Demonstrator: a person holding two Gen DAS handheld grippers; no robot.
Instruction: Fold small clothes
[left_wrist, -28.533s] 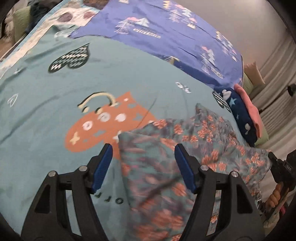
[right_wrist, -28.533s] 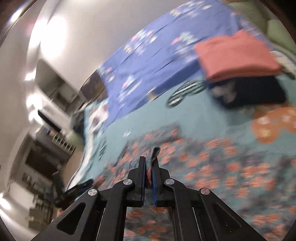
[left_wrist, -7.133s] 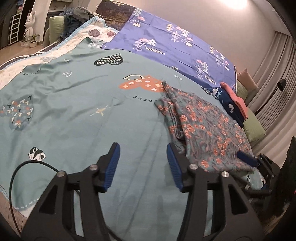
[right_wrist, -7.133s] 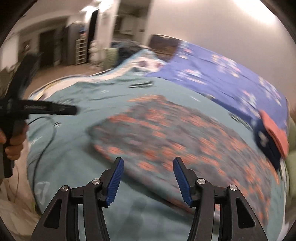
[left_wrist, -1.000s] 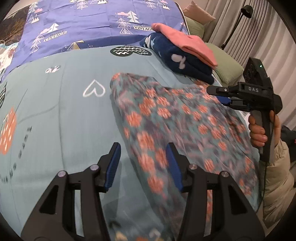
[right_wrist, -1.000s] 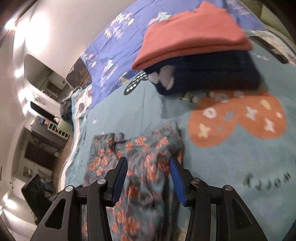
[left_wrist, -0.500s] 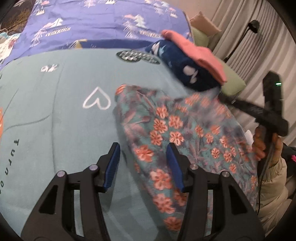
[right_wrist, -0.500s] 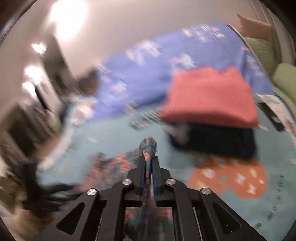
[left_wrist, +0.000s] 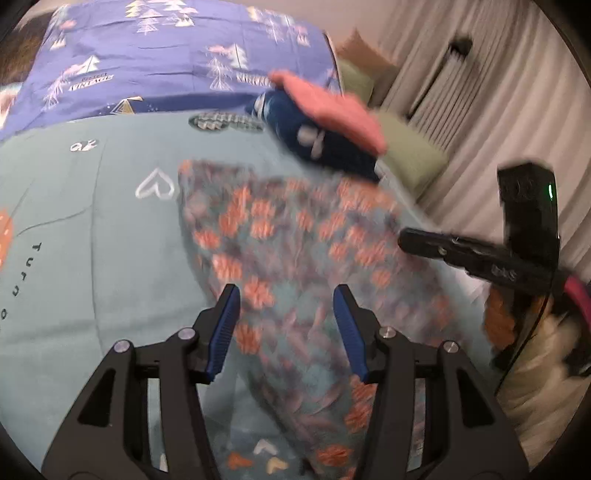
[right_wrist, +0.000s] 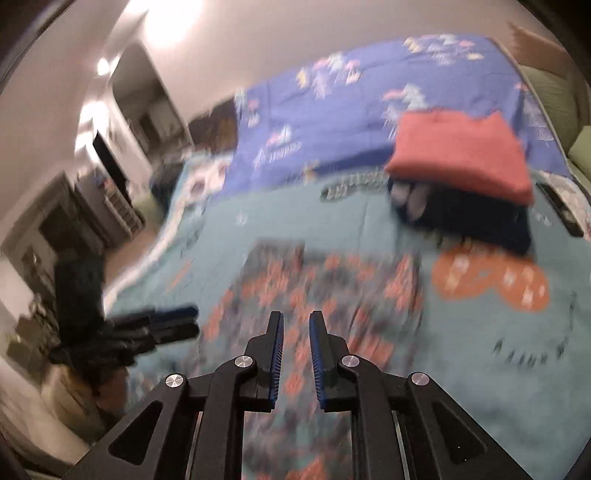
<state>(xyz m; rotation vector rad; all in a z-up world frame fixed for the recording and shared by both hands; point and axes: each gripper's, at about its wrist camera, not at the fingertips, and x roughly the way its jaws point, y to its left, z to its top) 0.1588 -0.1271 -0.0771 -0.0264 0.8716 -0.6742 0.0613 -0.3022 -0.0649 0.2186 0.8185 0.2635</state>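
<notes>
A teal garment with orange flowers (left_wrist: 295, 236) lies spread on the teal bedspread (left_wrist: 92, 221), blurred by motion. My left gripper (left_wrist: 286, 326) hovers open over its near part, with nothing between the blue pads. My right gripper (right_wrist: 296, 332) hangs above the same floral garment (right_wrist: 314, 288). Its jaws stand a narrow gap apart and are opening, with no cloth between them. In the left wrist view the right gripper (left_wrist: 406, 240) comes in from the right, at the garment's edge. In the right wrist view the left gripper (right_wrist: 184, 321) sits at the left edge of the cloth.
A folded pink garment (right_wrist: 461, 158) lies on a folded navy one (right_wrist: 469, 218), stacked just beyond the floral piece. A purple quilt (left_wrist: 147, 55) covers the far side of the bed. A green pillow (left_wrist: 410, 155) and curtains (left_wrist: 480, 74) are at the right.
The right gripper closed on a raised fold of the floral garment half a second ago and has since let it go; the cloth now lies flat. The left gripper stayed open.
</notes>
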